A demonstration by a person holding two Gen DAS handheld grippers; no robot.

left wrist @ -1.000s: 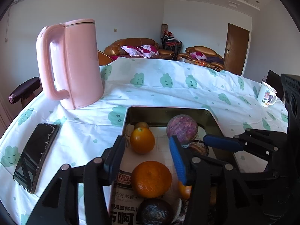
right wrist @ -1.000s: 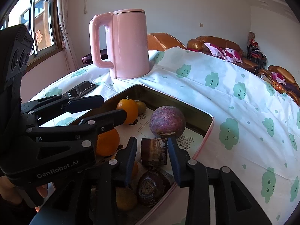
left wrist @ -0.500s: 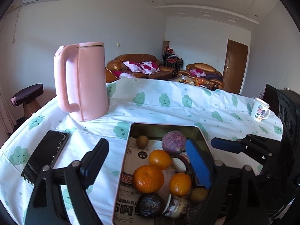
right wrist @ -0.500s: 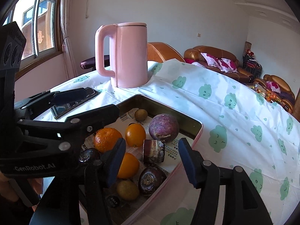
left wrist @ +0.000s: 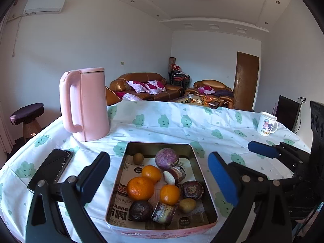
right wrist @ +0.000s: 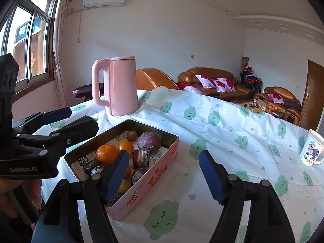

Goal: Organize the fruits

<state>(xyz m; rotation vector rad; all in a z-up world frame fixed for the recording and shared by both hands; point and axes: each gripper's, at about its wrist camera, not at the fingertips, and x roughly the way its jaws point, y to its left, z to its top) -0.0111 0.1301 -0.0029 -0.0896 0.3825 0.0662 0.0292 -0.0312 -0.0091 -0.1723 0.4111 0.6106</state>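
Observation:
A pink metal tin (left wrist: 202, 182) (right wrist: 158, 170) on the table holds several fruits: oranges (left wrist: 139, 188) (right wrist: 107, 154), a round purple fruit (left wrist: 166, 158) (right wrist: 149, 141), cut purple pieces (left wrist: 192, 190) (right wrist: 141, 158), a small kiwi (left wrist: 138, 158) (right wrist: 132, 135). My left gripper (left wrist: 159, 176) is open and empty, raised above the tin, its fingers either side of it. My right gripper (right wrist: 164, 176) is open and empty, above the tin's right edge. The right gripper's fingers (left wrist: 261, 149) show at right in the left wrist view.
A pink kettle (left wrist: 85, 105) (right wrist: 116, 85) stands behind the tin at the left. A black phone (left wrist: 50, 168) lies left of the tin. A white cartoon mug (left wrist: 266, 123) (right wrist: 311, 151) stands at the far right. The table has a cloud-print cloth.
Both grippers have opened wide and lifted up and back from the tin. The fruits they were around lie in the tin.

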